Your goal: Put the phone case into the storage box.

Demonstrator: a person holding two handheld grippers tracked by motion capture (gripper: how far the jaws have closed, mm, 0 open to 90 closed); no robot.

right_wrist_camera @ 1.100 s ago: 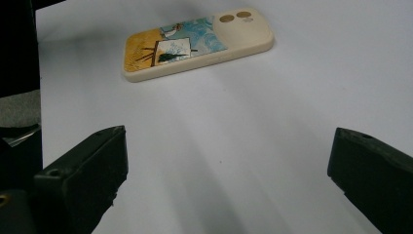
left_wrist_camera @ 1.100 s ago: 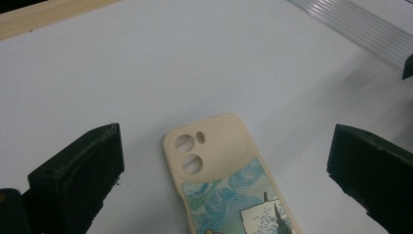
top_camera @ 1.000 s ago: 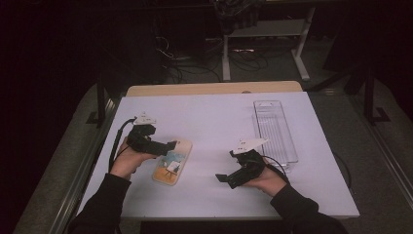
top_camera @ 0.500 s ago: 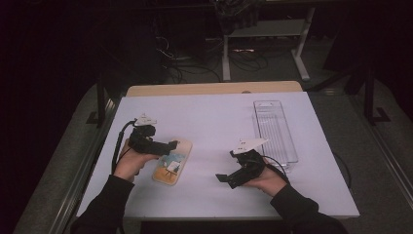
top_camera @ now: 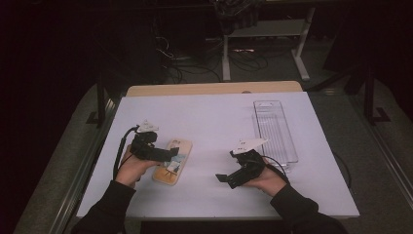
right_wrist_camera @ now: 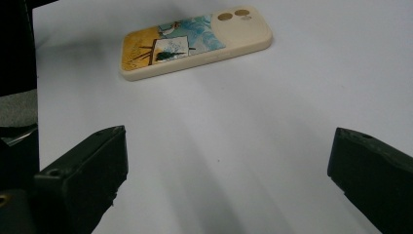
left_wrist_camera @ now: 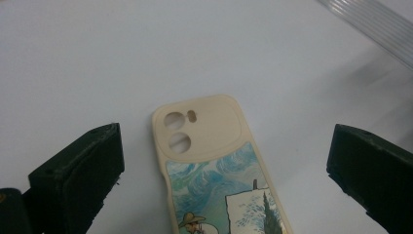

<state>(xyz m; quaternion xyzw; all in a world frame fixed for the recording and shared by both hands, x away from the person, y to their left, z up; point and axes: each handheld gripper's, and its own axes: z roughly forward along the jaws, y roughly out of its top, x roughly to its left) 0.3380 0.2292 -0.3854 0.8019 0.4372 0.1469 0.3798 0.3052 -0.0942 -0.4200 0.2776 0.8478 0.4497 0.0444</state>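
The left gripper [top_camera: 168,155] hangs just over the phone case [top_camera: 172,161], jaws spread wide with the case lying flat between them and touched by neither. In the left gripper view [left_wrist_camera: 224,180] the case [left_wrist_camera: 214,161] runs up from six o'clock toward twelve, its cream camera end farthest from the gripper, two round holes and a small slot showing, a painted blue sky and a figure in a hat below. From the case, the clear tray [left_wrist_camera: 370,24] cuts across at one o'clock.

The right gripper [top_camera: 228,178] sits well apart, at about three o'clock from the case on the white table [top_camera: 214,122], jaws also wide and gripping nothing. Its own view [right_wrist_camera: 226,180] looks across bare tabletop to the case [right_wrist_camera: 195,41] at eleven o'clock.

From above, the tray [top_camera: 275,134] lies lengthwise at one o'clock from the right gripper, just beside the person's hand [top_camera: 265,178].
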